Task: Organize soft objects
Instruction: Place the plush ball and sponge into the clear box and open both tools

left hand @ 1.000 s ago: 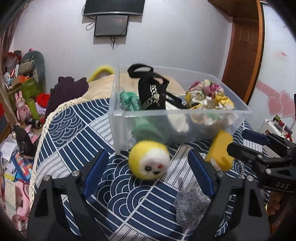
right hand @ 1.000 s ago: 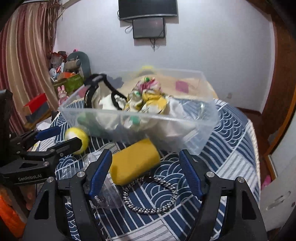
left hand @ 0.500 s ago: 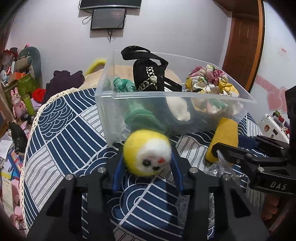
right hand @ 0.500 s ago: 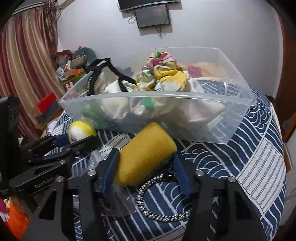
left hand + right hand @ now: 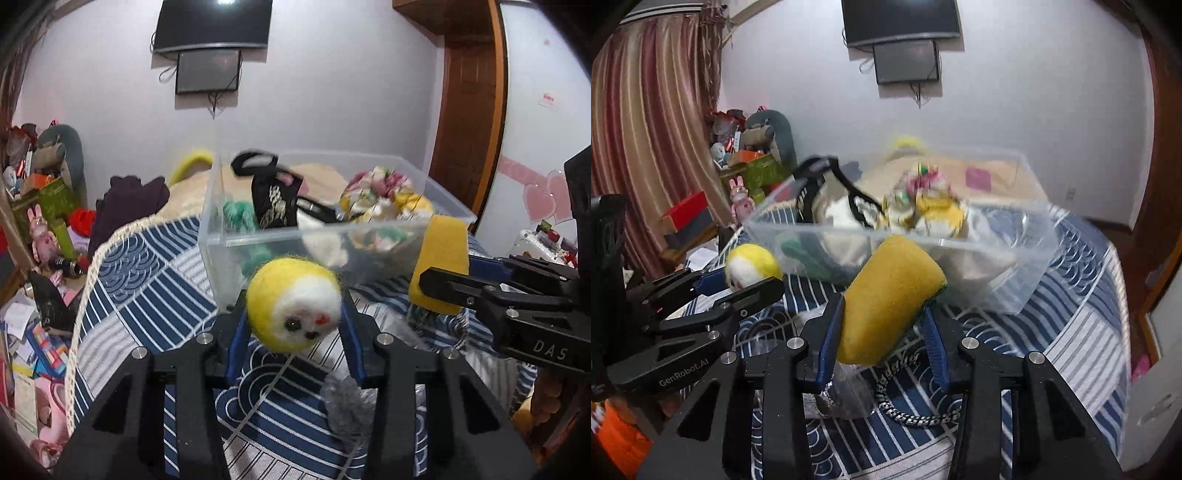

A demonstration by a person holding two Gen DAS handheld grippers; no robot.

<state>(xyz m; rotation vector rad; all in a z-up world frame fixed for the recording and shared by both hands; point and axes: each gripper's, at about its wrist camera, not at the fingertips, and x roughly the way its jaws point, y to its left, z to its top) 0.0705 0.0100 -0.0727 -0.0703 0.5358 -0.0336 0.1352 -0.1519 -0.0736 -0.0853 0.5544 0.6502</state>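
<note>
My left gripper (image 5: 293, 314) is shut on a yellow and white felt ball with a face (image 5: 293, 304), held above the blue patterned bedspread (image 5: 147, 280). It also shows in the right wrist view (image 5: 751, 266). My right gripper (image 5: 882, 321) is shut on a yellow sponge (image 5: 890, 299), also lifted; the sponge shows in the left wrist view (image 5: 441, 266). Just behind both stands a clear plastic bin (image 5: 221, 236) holding a black strap bag (image 5: 275, 203), a green item (image 5: 240, 216) and a floral scrunchie (image 5: 384, 192).
A braided black-and-white cord (image 5: 908, 413) and a crumpled clear plastic wrapper (image 5: 347, 406) lie on the bedspread below the grippers. Toys and boxes (image 5: 44, 206) clutter the floor to the left. A wooden door (image 5: 469, 110) is at the right.
Both grippers closed on their objects, the left on the felt ball and the right on the sponge, and have lifted them off the bedspread toward the bin.
</note>
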